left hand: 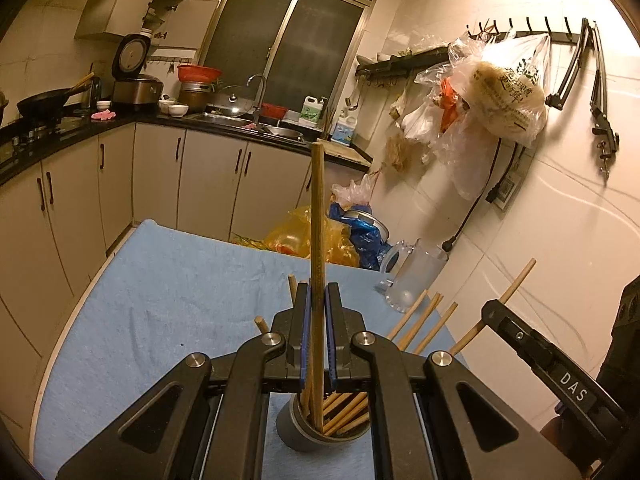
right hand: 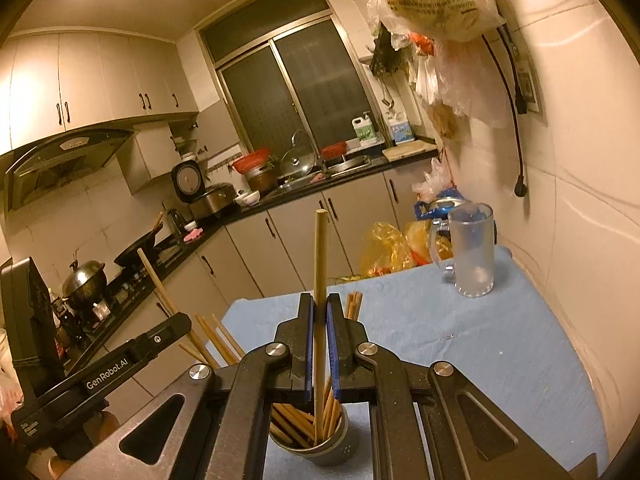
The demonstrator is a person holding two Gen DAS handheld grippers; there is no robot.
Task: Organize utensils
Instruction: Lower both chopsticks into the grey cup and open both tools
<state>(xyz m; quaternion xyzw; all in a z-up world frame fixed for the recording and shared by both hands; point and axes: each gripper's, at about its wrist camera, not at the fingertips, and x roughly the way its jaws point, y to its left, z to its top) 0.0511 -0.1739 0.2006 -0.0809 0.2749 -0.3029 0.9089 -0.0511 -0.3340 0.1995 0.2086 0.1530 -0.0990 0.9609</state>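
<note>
A grey cup (left hand: pixel 298 434) full of wooden chopsticks (left hand: pixel 420 322) stands on the blue cloth, right below both grippers; it also shows in the right wrist view (right hand: pixel 336 446). My left gripper (left hand: pixel 318 304) is shut on one upright chopstick (left hand: pixel 318 216) whose lower end reaches into the cup. My right gripper (right hand: pixel 319 316) is shut on another upright chopstick (right hand: pixel 320 256), its lower end also in the cup. The right gripper shows at the right edge of the left wrist view (left hand: pixel 540 360), the left gripper at the left of the right wrist view (right hand: pixel 120 364).
A frosted glass mug (right hand: pixel 472 252) stands on the blue cloth (right hand: pixel 500 344) at the far right by the tiled wall; it also shows in the left wrist view (left hand: pixel 416 276). Plastic bags (left hand: pixel 320 236) lie beyond the table. Kitchen counter (left hand: pixel 240 124) and cabinets are behind.
</note>
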